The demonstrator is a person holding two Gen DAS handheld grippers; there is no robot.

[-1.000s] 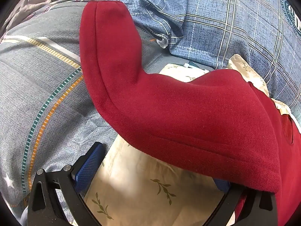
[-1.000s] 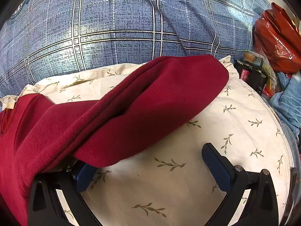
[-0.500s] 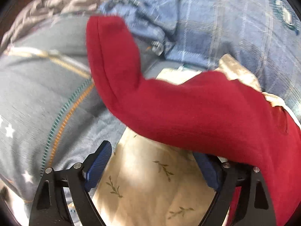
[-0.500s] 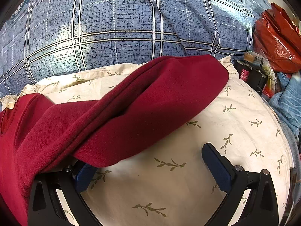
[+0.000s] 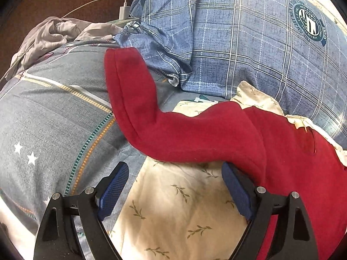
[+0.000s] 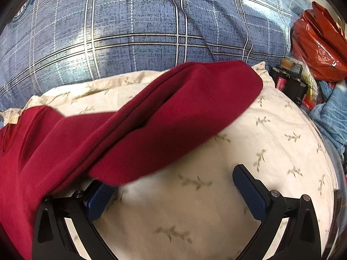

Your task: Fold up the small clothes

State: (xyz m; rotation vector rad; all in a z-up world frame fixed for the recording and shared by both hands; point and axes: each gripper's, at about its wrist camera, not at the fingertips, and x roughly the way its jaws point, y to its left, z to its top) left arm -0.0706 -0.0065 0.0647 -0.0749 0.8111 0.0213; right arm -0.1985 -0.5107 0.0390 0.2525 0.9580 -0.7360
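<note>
step in hand: folding the red garment (image 5: 216,134), judged as the pause before a new grip, since neither tool is pinching cloth
doing it well: take the hem edge just ahead of each tool rather than a bunch of fleece, pinch both layers, lift both sides together and level, and lay the fold flat so the soft fabric does not slump
left sleeve: it runs ahead and to the left of the left gripper (image 5: 175,186), off the cream leaf-print pillow (image 5: 173,212) and onto the grey striped bedding (image 5: 54,117); it probably needs bringing in over the body first
left gripper state: jaws spread wide, having just closed a little, with nothing between the pads; only pillow shows in the gap, and the garment drapes over the outside of its right finger
right gripper (image 6: 175,190) state: released, jaws wide, bare pillow between them; red fleece lies over the top of its left finger
right sleeve: stretches ahead of the right gripper, up and to the right across the pillow
beyond the tools: blue plaid quilt (image 6: 151,21)
</note>
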